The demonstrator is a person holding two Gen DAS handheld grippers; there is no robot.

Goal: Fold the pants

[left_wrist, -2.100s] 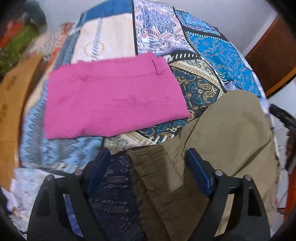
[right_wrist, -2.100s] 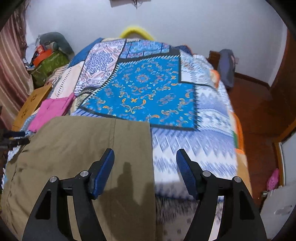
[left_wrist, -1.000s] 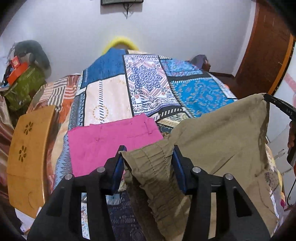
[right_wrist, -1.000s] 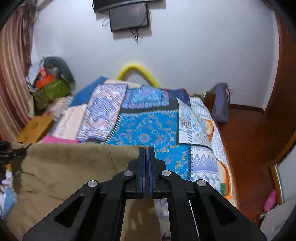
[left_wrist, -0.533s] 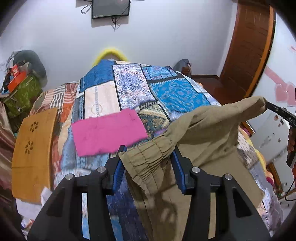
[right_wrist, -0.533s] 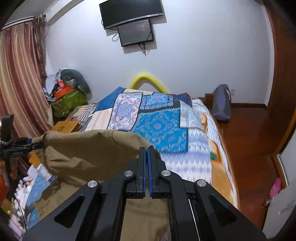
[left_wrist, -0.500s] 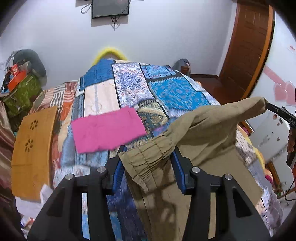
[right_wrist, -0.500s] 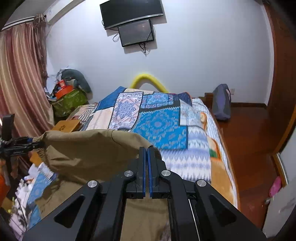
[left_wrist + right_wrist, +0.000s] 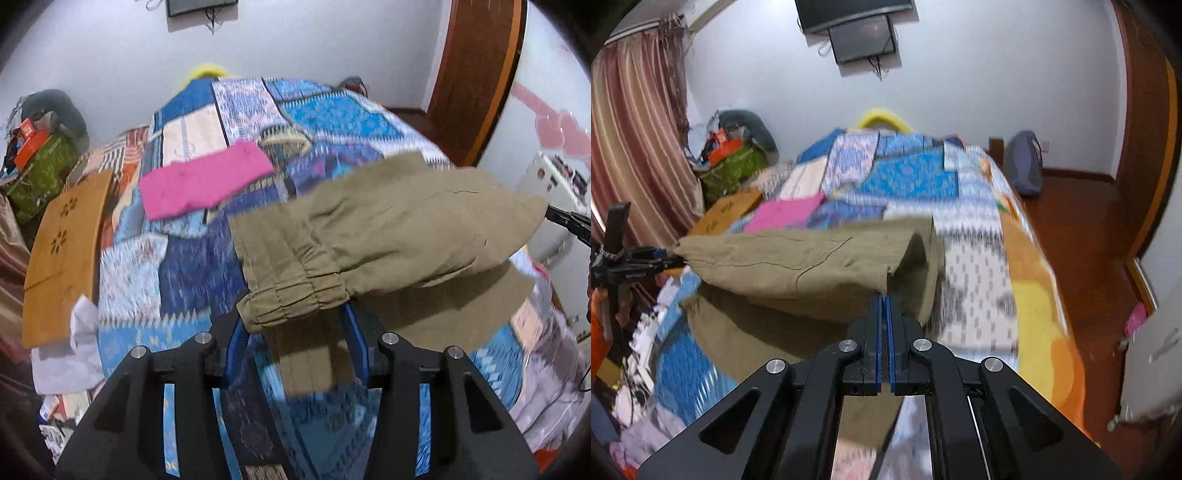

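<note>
A bed covered by a blue patchwork-patterned quilt (image 9: 325,118) carries a flat folded pink cloth (image 9: 203,181) on its far left part. Above it hangs a pair of olive-khaki cotton pants (image 9: 388,229), stretched between 2 grippers. The black left gripper (image 9: 295,332) clamps the gathered elastic waistband between its blue pads, while the black right gripper (image 9: 885,306) is fully closed on the pants' other end.

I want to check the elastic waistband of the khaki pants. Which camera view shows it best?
The left wrist view. There the gathered waistband of the khaki pants sits close between the fingers of the left gripper. The right wrist view shows only the plain cloth from the side, with the right gripper shut on its edge.
</note>
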